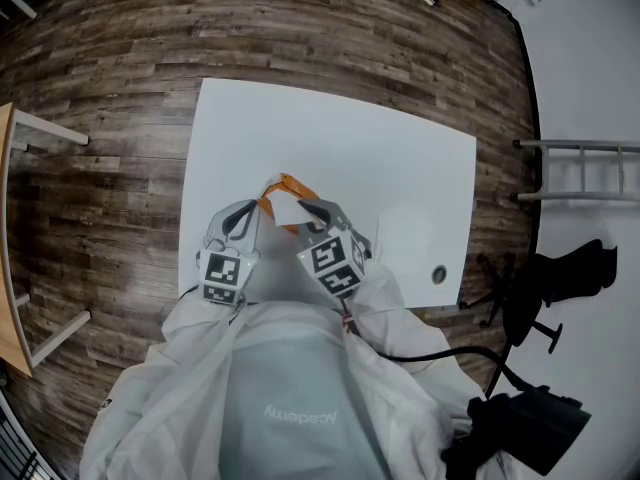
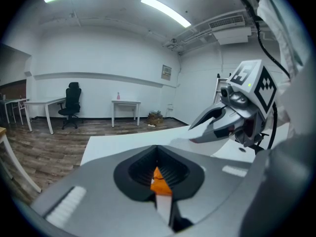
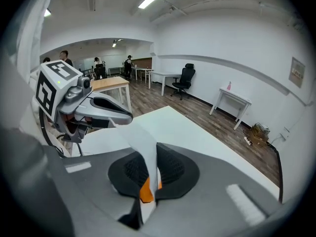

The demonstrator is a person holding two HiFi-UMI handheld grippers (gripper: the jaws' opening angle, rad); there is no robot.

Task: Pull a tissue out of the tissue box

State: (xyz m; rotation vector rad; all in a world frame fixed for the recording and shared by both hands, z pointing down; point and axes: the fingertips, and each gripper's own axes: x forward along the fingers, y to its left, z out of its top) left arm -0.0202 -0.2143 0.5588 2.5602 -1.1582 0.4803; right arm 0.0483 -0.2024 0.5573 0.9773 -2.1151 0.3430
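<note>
An orange tissue pack (image 1: pixel 286 185) is held up over the white table (image 1: pixel 380 158), between the tips of both grippers. My left gripper (image 1: pixel 256 212) is shut on it; in the left gripper view the orange pack (image 2: pixel 159 179) shows in the slit of the closed jaws. My right gripper (image 1: pixel 306 214) is shut on a white tissue (image 3: pixel 142 144). In the right gripper view that sheet runs taut from my right gripper (image 3: pixel 152 154) up to the left gripper (image 3: pixel 126 116). The right gripper (image 2: pixel 193 131) hangs close in front in the left gripper view.
A round cable hole (image 1: pixel 438 274) sits near the table's right front corner. Wood floor surrounds the table. A black office chair (image 1: pixel 560 268) and a metal rack (image 1: pixel 590 168) stand to the right, and a wooden desk edge (image 1: pixel 8 248) to the left.
</note>
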